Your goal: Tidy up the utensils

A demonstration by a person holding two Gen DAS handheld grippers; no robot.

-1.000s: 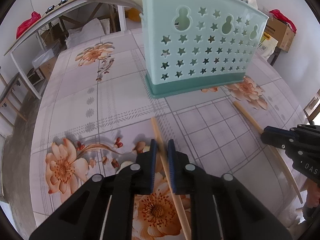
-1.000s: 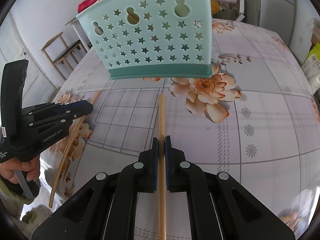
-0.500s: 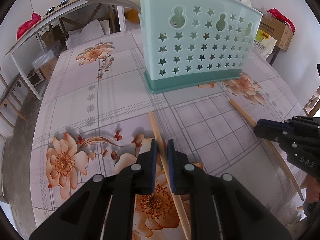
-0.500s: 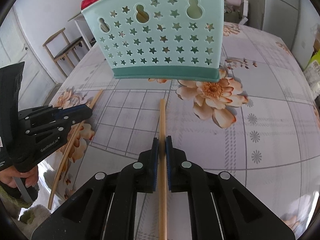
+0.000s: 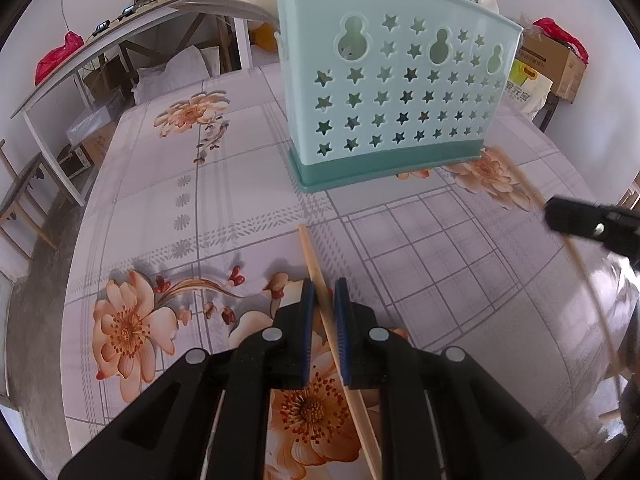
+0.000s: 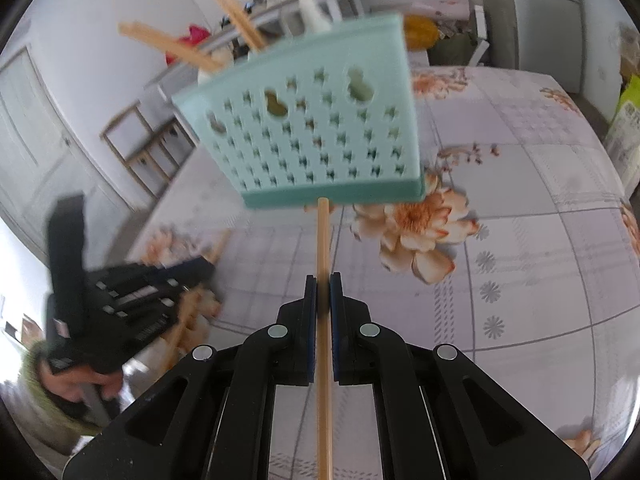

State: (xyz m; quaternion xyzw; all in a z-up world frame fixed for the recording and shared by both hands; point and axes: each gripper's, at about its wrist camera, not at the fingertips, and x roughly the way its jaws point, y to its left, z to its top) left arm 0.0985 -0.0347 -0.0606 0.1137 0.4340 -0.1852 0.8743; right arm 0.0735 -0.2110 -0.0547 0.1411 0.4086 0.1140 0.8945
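**Both tools clamped on chopsticks, caddy ahead**

L tool (image 5: 322, 300): blue pads closed on a thin pale wooden chopstick (image 5: 312, 256), which crosses the jaws at a slant, tip fwd over the desk w/ floral plaid cloth (image 5: 224, 200). R tool (image 6: 323, 292): pads pinched tight on a second thin wooden chopstick (image 6: 322, 236), straight along the jaws, tip pointing at the base of the mint-green plastic utensil caddy w/ star cut-outs (image 6: 312, 140). Caddy stands upright mid-desk; more sticks (image 6: 236, 12) poke out its top. R view blurred.
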